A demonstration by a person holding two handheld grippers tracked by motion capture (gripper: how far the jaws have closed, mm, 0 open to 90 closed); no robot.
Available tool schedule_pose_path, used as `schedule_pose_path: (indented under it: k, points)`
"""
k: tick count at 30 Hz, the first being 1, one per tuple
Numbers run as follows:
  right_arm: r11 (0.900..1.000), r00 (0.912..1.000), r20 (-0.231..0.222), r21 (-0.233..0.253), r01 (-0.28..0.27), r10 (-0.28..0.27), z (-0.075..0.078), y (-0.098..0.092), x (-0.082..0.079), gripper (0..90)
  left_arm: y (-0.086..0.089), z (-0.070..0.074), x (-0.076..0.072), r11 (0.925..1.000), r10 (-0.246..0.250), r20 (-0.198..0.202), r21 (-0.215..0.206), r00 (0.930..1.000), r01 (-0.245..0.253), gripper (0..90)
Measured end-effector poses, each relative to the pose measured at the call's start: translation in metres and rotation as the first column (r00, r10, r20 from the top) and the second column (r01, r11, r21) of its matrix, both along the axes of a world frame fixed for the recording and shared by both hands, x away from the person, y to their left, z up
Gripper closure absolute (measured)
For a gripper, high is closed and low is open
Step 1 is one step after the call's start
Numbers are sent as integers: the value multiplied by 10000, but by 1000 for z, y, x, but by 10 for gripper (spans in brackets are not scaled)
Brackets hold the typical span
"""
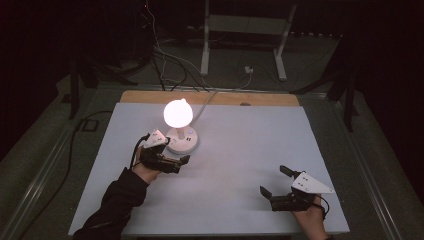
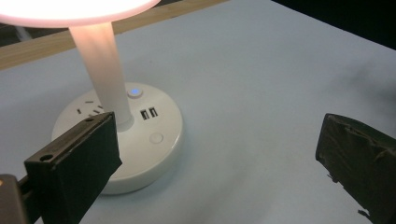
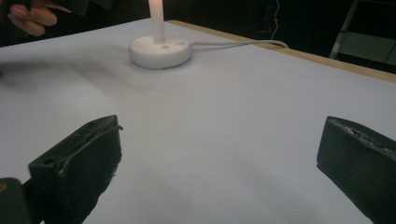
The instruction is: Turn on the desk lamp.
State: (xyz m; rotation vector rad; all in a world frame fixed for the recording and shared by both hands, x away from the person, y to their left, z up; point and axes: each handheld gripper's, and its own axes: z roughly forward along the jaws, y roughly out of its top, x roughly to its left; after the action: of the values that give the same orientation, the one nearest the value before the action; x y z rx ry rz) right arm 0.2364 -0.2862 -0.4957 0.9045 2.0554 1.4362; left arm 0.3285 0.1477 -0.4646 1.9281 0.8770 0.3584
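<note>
A small white lamp stands lit on the pale sheet, its glowing round head point(image 1: 178, 113) above a round white base point(image 1: 182, 141). The base point(image 2: 135, 135) carries a blue lit button point(image 2: 134, 92), two USB ports, a socket and a round white button point(image 2: 156, 138). My left gripper point(image 1: 175, 152) is open right beside the base, its near jaw in front of the base's left side and nothing held. My right gripper point(image 1: 274, 181) rests open near the table's front right, empty, far from the lamp base point(image 3: 159, 49).
A white cable point(image 3: 238, 44) runs from the base to the table's wooden far edge point(image 1: 210, 98). Cables and a white frame's legs point(image 1: 205, 45) lie on the dark floor beyond. A hand point(image 3: 32, 16) shows at the right gripper view's top left.
</note>
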Motion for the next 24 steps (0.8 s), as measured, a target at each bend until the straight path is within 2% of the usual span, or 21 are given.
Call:
schedule_pose_path:
  k: [24]
  points:
    - [10000, 10000, -20, -55, -39, 39, 0, 2, 0, 0, 40, -7, -29, 9992, 402, -183, 63, 9990, -401, 3]
